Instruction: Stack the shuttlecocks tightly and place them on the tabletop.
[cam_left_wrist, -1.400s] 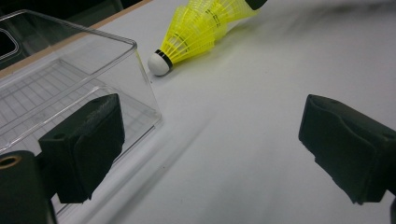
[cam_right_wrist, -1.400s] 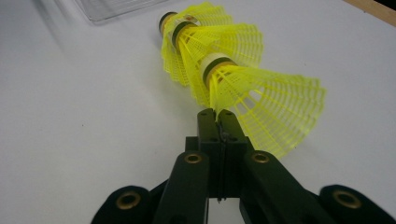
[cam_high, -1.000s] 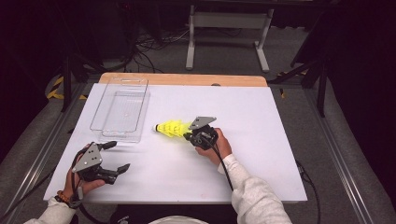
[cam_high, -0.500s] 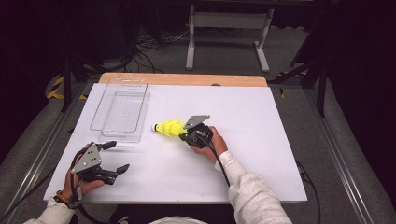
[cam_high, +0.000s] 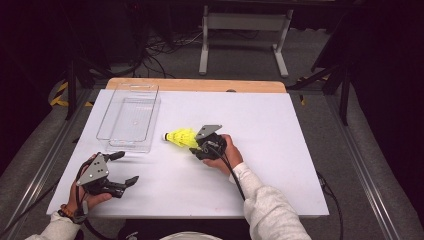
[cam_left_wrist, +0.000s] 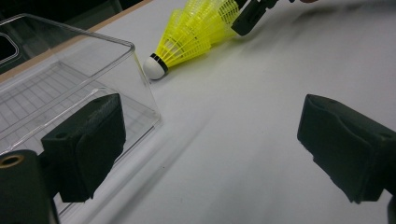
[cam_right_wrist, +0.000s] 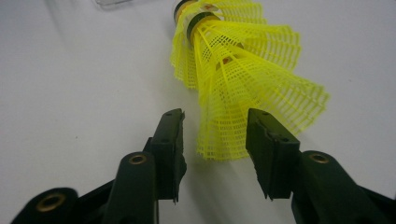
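We see the left gripper (cam_high: 121, 170) as a black frame topped by a grey three-cornered plate, its blocky black pads (cam_left_wrist: 88, 140) matte, with a brass-ringed hole at seven o'clock in the left gripper view. The right gripper (cam_high: 194, 147) carries the same grey plate, a black cable, and brass-ringed holes along its jaw arms. Both forearms wear pale grey sleeves (cam_high: 277, 212), and a dark band circles the left wrist.

White-topped table (cam_high: 280, 150) with wooden far edge, grey floor (cam_high: 240, 60), tangled cables (cam_high: 165, 42), metal stand (cam_high: 240, 25), dim surroundings

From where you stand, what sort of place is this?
Probably a lab recording bench: a white-topped table in a dark room, cables on the floor, and hand-held grippers working yellow shuttlecocks beside a clear bin.
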